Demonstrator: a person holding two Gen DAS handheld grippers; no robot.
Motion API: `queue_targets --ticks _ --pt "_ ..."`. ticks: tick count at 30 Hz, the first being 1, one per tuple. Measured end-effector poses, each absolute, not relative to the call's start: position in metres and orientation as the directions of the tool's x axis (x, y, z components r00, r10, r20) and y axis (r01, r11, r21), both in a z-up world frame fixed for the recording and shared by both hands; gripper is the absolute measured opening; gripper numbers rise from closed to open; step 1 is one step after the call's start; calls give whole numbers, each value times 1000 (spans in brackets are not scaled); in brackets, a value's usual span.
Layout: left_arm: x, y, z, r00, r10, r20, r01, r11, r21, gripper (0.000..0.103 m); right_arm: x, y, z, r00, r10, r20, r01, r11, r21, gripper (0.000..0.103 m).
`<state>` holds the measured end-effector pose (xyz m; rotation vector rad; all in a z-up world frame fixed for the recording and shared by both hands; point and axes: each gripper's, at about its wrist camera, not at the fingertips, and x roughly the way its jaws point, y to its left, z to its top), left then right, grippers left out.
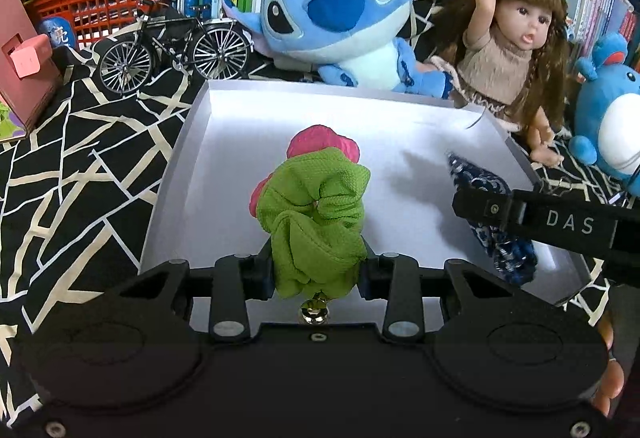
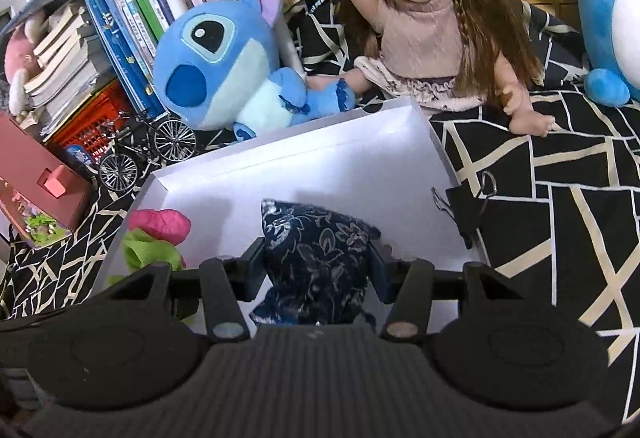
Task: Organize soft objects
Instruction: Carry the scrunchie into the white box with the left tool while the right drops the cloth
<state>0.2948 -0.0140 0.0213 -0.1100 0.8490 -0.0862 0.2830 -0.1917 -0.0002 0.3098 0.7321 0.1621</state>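
My left gripper [image 1: 318,262] is shut on a green scrunchie [image 1: 316,206] and holds it over the white tray [image 1: 176,158]. A pink soft object [image 1: 320,142] lies in the tray just behind the scrunchie. My right gripper [image 2: 320,262] is shut on a dark blue floral pouch [image 2: 320,246] over the same tray [image 2: 360,154]. In the left wrist view the pouch [image 1: 480,178] and the right gripper's finger [image 1: 480,204] show at the tray's right side. The scrunchie [image 2: 150,250] and the pink object [image 2: 162,224] show at the left in the right wrist view.
Behind the tray sit a blue Stitch plush [image 1: 340,6], a long-haired doll [image 1: 516,38] and a blue round plush [image 1: 612,106]. A model bicycle [image 1: 172,42] and a pink box [image 1: 20,50] stand left. A black binder clip [image 2: 466,210] sits on the tray's right rim. Bookshelves stand behind.
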Motion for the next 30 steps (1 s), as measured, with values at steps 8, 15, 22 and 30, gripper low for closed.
queue_targets --ticks 8,15,22,30 --pt "296 -12 20 653 -118 -748 28 991 -131 37 281 -191 -6 735 254 -629 -39 942 335 56" --pt "296 -13 19 657 -120 -744 44 992 -121 38 278 -196 -9 740 275 -614 -39 929 369 57" --pt "296 -12 18 664 -117 -738 46 992 -117 40 277 -197 -11 745 279 -606 -43 926 374 59" --pt "295 -7 21 657 -111 -746 15 991 -134 49 274 -197 -10 751 291 -592 -50 920 388 75"
